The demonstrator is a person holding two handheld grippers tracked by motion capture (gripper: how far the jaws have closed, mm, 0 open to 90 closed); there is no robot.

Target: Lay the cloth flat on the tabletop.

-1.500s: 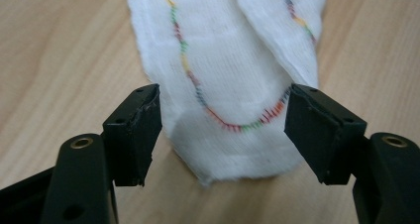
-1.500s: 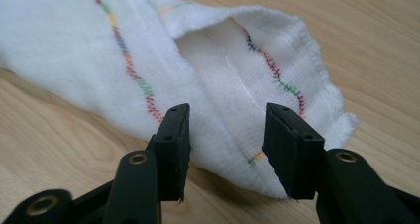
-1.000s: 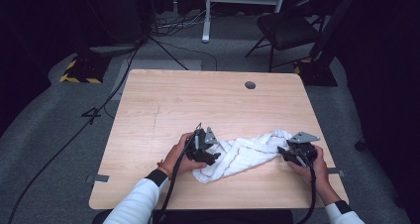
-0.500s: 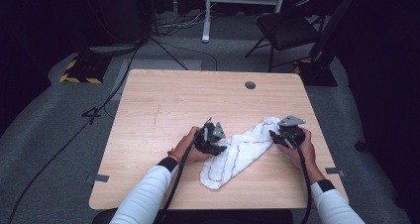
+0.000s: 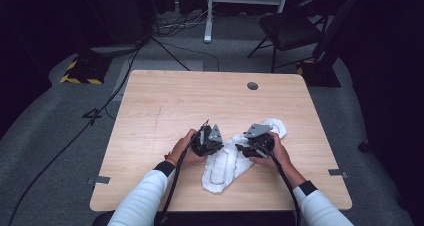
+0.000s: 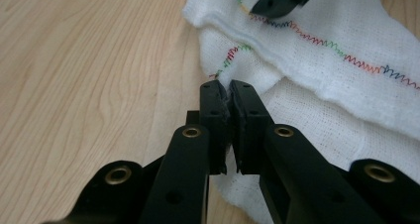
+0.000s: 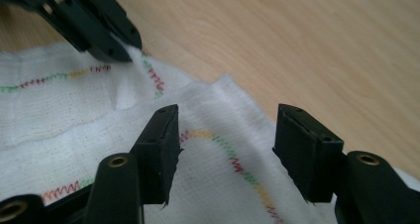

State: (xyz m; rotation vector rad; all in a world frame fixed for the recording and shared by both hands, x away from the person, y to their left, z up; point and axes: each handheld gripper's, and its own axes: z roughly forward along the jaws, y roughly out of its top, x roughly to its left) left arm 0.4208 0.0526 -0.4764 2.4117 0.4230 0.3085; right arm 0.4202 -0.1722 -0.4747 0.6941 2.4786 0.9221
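1. The white cloth (image 5: 235,161) lies on the front half of the counter (image 5: 165,101), bunched into a folded strip running from the near middle up toward the right. A second ago it was spread wider, side to side; now it's doubled over on itself, with the coloured zigzag hem (image 6: 327,43) showing on the top layer.
2. The left hand-held gripper (image 5: 220,145) has just been closing, and its jaws now sit pinched together on the cloth's edge. In the left gripper view a sliver of white fabric is caught between the pads (image 6: 218,115).
3. The right hand-held gripper (image 5: 239,148) has moved in from the right end of the cloth toward the left one since the earlier pictures, so the two are now close together over the middle. Its jaws have just been opening and stand apart above the cloth, the pads (image 7: 163,135) pressing on nothing.
4. Read on that: the right side looks to have carried its end across and let go, so one fold seems done. The left pinch probably anchors the edge for the next fold or a tidy-up.
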